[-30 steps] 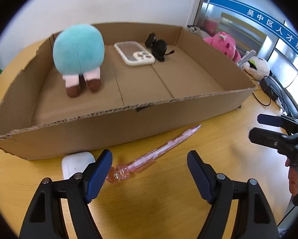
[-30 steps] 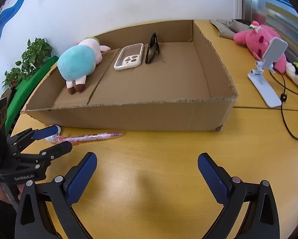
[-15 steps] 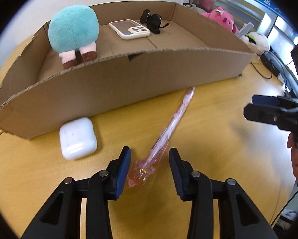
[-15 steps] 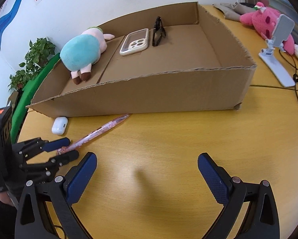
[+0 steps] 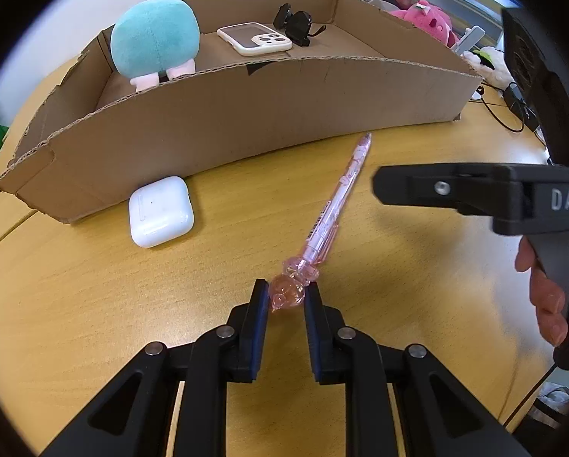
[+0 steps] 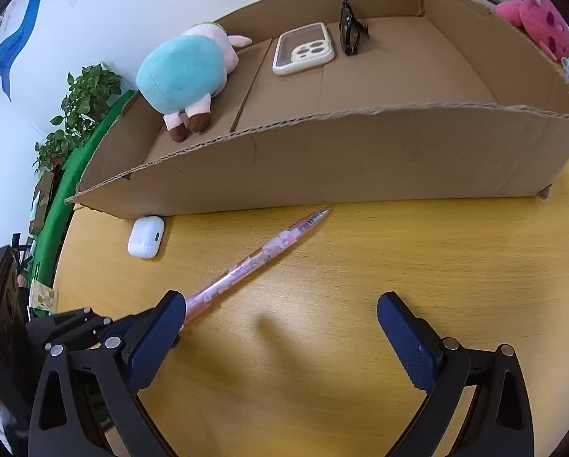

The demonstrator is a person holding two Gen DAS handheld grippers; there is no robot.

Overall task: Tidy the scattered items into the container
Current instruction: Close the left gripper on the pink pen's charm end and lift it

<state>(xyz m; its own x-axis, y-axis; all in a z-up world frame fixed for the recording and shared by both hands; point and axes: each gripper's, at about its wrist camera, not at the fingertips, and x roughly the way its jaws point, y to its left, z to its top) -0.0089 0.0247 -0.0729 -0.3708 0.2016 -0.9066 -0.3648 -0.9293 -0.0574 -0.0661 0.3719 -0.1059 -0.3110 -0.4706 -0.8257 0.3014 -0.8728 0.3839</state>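
A pink transparent pen (image 5: pixel 337 205) lies slanted on the wooden table before the cardboard box (image 5: pixel 246 122). My left gripper (image 5: pixel 284 291) is shut on the pen's figurine end, both pads pressing it. In the right wrist view the pen (image 6: pixel 261 259) runs from behind my right gripper's left finger toward the box (image 6: pixel 360 160). My right gripper (image 6: pixel 280 312) stands open over bare table, nothing between its fingers. A white earbud case (image 5: pixel 160 211) rests against the box's front wall. Inside the box are a teal plush (image 5: pixel 155 38), a phone (image 5: pixel 254 38) and black sunglasses (image 5: pixel 297 24).
The right gripper's finger (image 5: pixel 436 188) and a hand (image 5: pixel 543 293) reach in from the right, close to the pen's tip. A pink plush (image 6: pixel 539 15) and cables (image 5: pixel 505 114) lie beyond the box's right end. A potted plant (image 6: pixel 78 114) stands off the table's left.
My left gripper's jaws closed from wide open onto the pen's figurine end, and the pen swung to a steeper slant. My right gripper moved in closer to the pen, still open.
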